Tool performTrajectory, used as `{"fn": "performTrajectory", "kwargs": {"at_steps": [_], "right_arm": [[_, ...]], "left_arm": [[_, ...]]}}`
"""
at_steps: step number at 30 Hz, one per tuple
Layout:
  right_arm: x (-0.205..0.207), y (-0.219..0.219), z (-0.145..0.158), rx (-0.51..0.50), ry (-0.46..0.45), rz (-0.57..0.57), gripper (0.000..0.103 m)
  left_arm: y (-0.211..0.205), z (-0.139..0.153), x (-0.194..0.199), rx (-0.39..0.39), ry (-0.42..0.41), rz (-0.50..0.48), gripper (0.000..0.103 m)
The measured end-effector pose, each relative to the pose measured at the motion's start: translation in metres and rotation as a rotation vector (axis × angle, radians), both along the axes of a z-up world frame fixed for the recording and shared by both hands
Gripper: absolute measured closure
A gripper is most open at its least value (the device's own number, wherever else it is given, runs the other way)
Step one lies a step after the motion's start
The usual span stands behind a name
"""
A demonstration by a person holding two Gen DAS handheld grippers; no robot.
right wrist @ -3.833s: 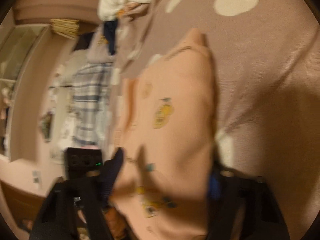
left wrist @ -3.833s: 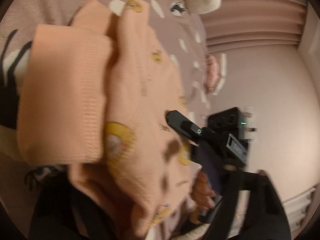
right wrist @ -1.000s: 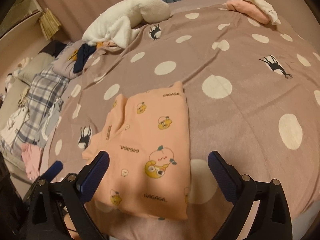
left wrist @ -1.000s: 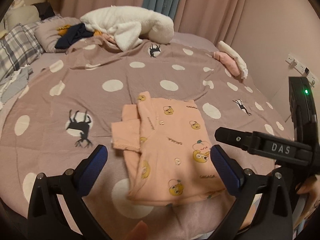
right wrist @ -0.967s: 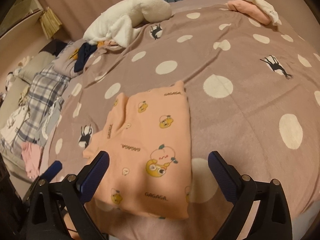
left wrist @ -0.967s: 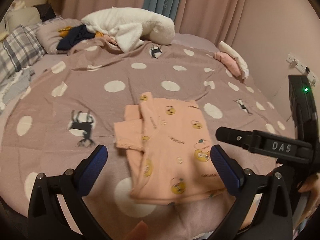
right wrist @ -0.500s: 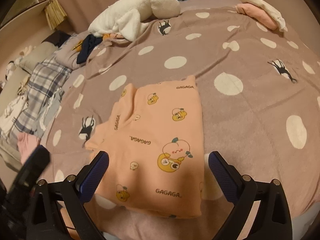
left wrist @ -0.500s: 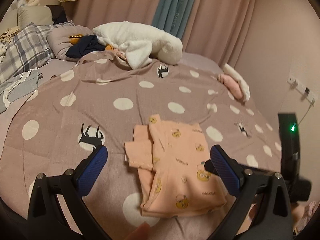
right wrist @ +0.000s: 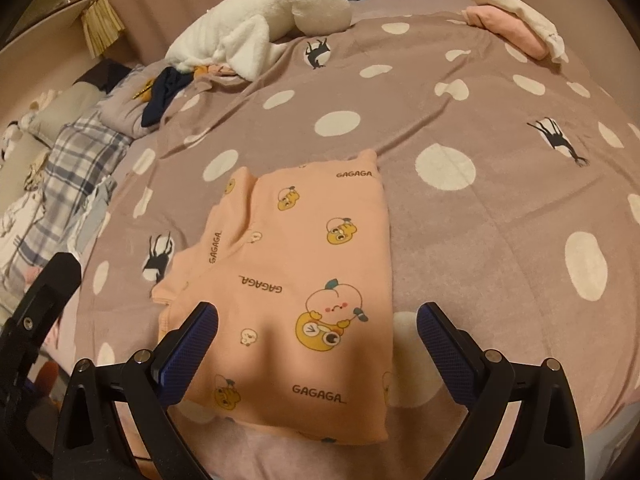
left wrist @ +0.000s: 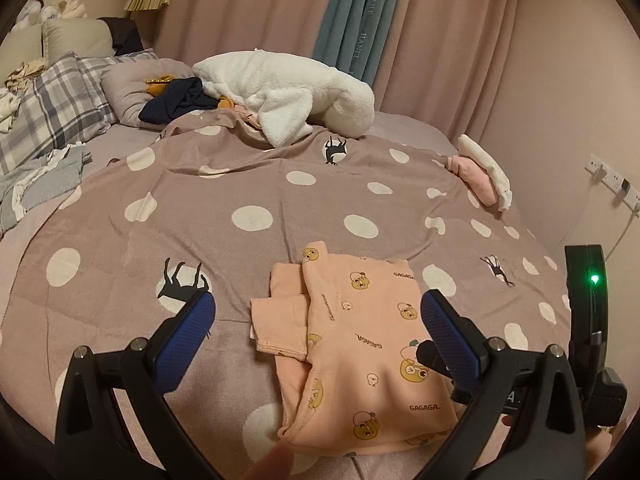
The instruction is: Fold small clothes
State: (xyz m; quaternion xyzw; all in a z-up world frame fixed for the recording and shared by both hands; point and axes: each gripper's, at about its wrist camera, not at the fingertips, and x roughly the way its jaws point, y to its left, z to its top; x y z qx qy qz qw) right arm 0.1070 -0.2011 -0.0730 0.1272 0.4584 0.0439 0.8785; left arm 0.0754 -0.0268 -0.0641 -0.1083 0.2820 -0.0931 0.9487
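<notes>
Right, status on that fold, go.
Left tongs open, empty. Right tongs open, empty. Peach top lies folded on the bedspread. Nothing in the way.

Left gripper (left wrist: 316, 322) and right gripper (right wrist: 318, 334) hover with fingers spread wide, empty; a blurred fingertip (left wrist: 272, 460), perhaps, shows below.

a polka-dot bed cover (left wrist: 256, 200) bears a folded peach garment (right wrist: 304, 280), white fleece (left wrist: 288, 92) and a pink-white stack (right wrist: 516, 24).

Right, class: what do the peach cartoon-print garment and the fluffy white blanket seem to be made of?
Peach cartoon-print garment: probably soft matte cotton knit, going by its stitched hems and limp folds. Fluffy white blanket: likely plush fleece, given its thick fuzzy pile.
</notes>
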Motion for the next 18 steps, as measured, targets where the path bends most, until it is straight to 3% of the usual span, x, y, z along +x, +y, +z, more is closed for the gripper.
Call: {"fn": "performTrajectory", "kwargs": {"at_steps": [18], "right_arm": [[0.002,-0.004,-0.003,-0.026,0.012,-0.015,0.004]], "left_arm": [[-0.013,-0.005,0.002,0.049,0.018,-0.003,0.000]]}}
